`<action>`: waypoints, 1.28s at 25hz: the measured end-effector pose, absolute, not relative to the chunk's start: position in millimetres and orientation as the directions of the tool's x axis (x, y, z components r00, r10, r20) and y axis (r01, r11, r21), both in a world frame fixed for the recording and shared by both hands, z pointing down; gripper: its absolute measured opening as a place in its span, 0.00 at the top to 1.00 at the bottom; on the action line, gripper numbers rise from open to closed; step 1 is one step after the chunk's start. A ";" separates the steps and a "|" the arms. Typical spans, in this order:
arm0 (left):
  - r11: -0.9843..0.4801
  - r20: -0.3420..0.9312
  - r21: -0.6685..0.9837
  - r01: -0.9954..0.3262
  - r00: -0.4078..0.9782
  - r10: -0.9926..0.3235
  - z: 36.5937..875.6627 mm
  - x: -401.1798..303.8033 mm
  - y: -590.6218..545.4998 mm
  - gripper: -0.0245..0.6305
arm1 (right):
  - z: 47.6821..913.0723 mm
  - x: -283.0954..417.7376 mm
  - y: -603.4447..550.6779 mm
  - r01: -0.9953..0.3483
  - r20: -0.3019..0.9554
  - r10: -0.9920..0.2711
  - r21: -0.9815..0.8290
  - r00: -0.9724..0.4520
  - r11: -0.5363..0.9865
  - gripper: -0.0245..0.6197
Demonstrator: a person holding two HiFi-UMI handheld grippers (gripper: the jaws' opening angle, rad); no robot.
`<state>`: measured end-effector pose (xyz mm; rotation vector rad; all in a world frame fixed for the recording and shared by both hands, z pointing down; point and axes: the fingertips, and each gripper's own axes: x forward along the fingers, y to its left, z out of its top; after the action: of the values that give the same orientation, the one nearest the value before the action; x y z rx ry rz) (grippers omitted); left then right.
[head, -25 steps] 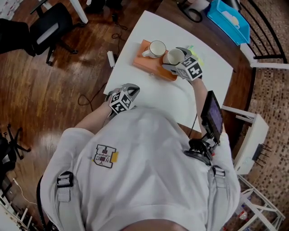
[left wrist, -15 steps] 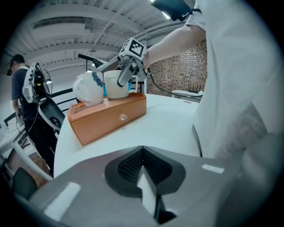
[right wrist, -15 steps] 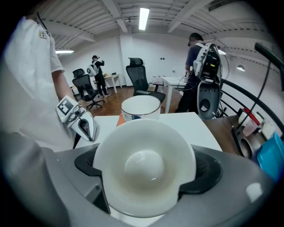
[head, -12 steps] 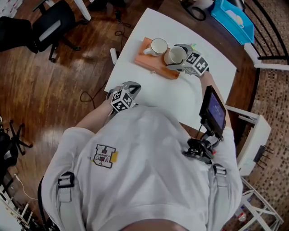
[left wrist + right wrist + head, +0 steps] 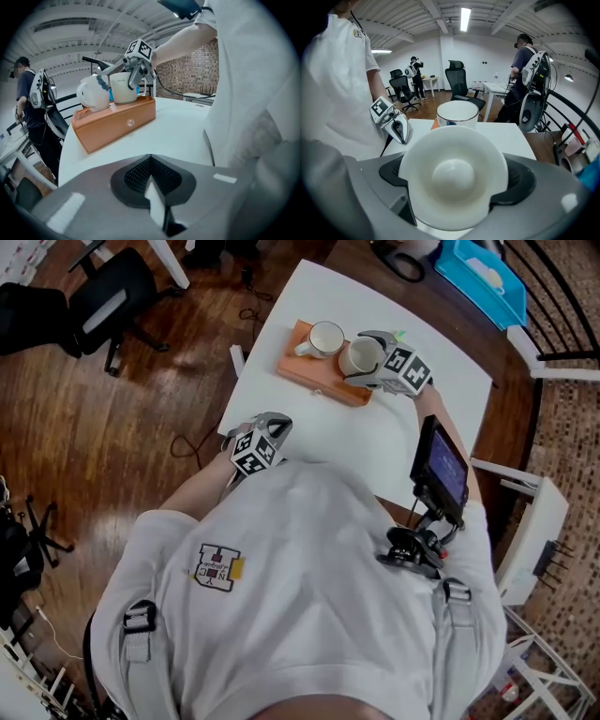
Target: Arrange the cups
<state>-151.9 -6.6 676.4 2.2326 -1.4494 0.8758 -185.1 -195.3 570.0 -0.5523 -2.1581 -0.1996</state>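
An orange tray [image 5: 314, 382] lies at the far side of the white table [image 5: 394, 442] and carries two white cups. My right gripper [image 5: 364, 359] is shut on the right cup [image 5: 361, 354], its fingers on either side of the cup's wall. In the right gripper view that cup [image 5: 452, 176] fills the space between the pads, mouth toward the camera, with the other cup [image 5: 458, 115] just beyond it. The left cup [image 5: 325, 338] stands free on the tray. My left gripper [image 5: 270, 426] is shut on nothing, low by the table's near left edge, apart from the tray [image 5: 115, 122].
A small screen [image 5: 442, 470] on a mount sticks out by the person's right side over the table's near right corner. A blue bin [image 5: 473, 277] sits beyond the table, and office chairs [image 5: 103, 292] stand on the wooden floor at left. Another person [image 5: 525, 61] stands farther back.
The right gripper has rolled a little around the cup it holds; the cup stays on the tray. The left gripper has not moved.
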 end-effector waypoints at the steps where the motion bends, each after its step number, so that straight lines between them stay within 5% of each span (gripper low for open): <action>1: -0.424 0.657 -0.051 -0.904 0.289 -0.697 676.5 -151.7 -6.6 0.96 | 570.0 -185.1 -195.1 0.456 0.795 0.316 -0.056 -0.518 0.888 0.19; 15: -0.433 0.661 -0.059 -0.900 0.290 -0.692 674.8 -151.1 -4.7 0.96 | 561.3 -177.0 -207.3 0.364 0.773 0.317 -0.121 -0.549 0.924 0.07; 32: -0.464 0.677 -0.082 -0.882 0.292 -0.675 680.3 -149.3 -2.6 0.96 | 515.8 -116.1 -222.7 -0.132 0.526 -0.111 -0.003 -0.843 0.991 0.17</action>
<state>-149.3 -2.6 680.3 2.2581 -1.4143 0.9508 -116.1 -222.7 515.8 0.1703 -2.5834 0.0524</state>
